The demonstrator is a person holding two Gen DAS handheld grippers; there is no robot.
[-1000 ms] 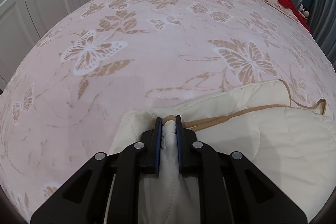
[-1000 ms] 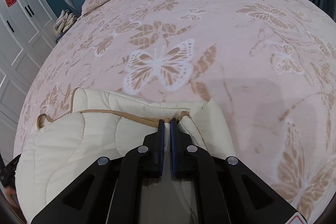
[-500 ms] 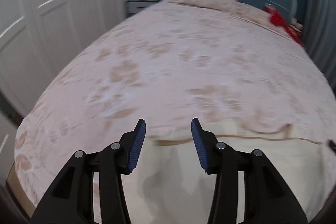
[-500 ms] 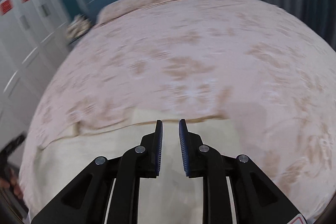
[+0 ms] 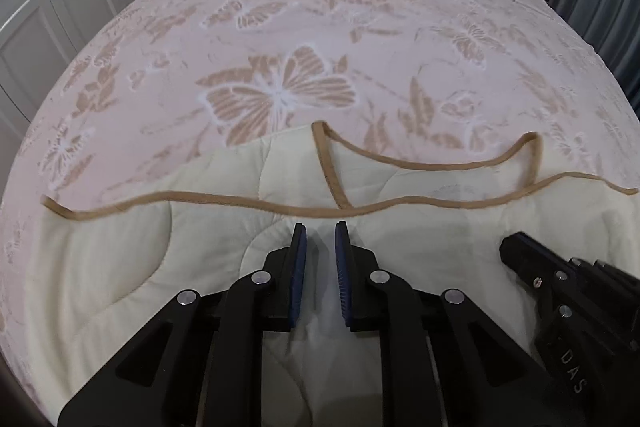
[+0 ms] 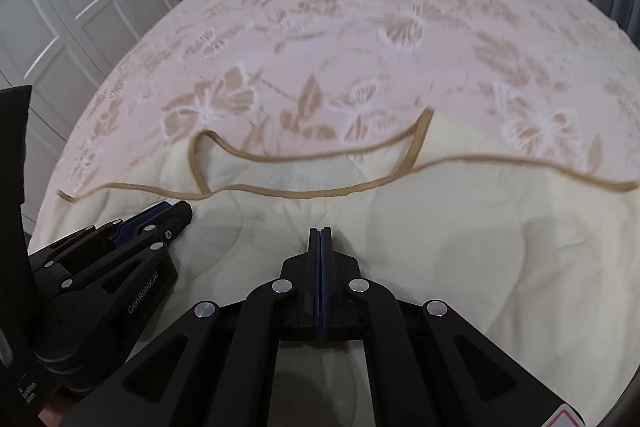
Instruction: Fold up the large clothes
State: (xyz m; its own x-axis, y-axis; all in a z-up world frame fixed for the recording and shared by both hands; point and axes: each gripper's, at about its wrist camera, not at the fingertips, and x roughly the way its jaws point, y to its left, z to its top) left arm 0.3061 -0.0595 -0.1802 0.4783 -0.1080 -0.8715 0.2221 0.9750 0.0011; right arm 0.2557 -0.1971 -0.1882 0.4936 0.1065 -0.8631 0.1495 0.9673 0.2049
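Both grippers hovered over the near edge of the cream quilted garment (image 5: 400, 243) spread on the butterfly bedspread (image 5: 320, 27): left gripper (image 5: 320, 229) closing on nothing, right gripper (image 6: 320, 230) pressed together, empty.

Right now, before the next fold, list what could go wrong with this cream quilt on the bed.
1. The tan-trimmed edge of the cream quilt lies wavy and doubled over, so a fold from here may trap that kink.
2. The left gripper is closing on nothing and the right gripper is shut empty; a pull now would likely miss the fabric.
3. The grippers sit close together, so they could collide.
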